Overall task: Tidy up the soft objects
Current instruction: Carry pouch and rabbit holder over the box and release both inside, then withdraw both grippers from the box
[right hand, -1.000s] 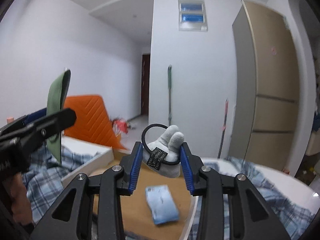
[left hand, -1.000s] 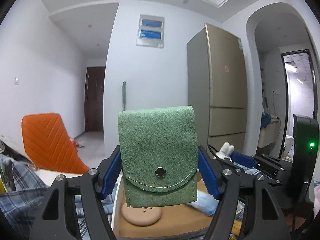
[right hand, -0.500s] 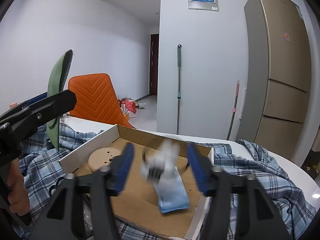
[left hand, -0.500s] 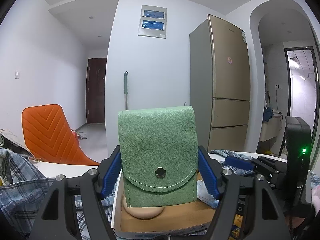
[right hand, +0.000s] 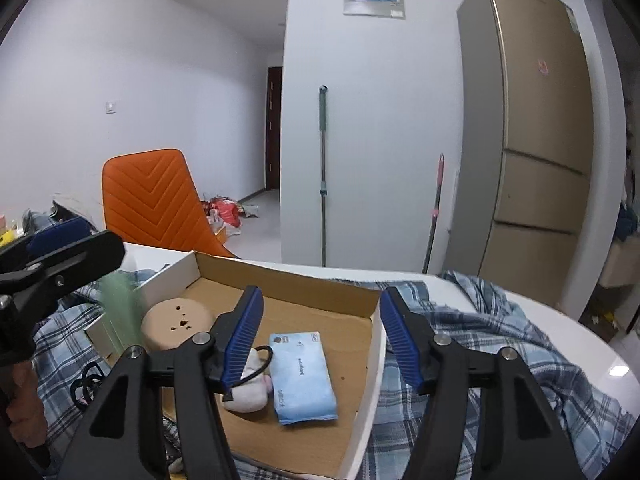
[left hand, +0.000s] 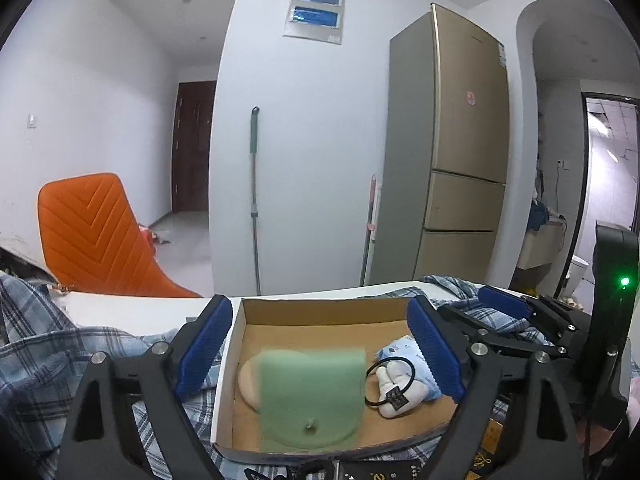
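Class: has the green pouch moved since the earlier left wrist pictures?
Yes. The green pouch has dropped from between the opening left gripper jaws, down into the box.

Left claw (left hand: 320,350): jaws opening, nothing pressed between the pads. Right claw (right hand: 320,338): jaws apart, empty; a hand (right hand: 22,412) shows at 8 o'clock.

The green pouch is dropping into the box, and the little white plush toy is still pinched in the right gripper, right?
Not quite. The white plush toy already lies in the cardboard box, beside the blue tissue pack. The right gripper is open and empty, as the right wrist view shows. The green pouch part is right.
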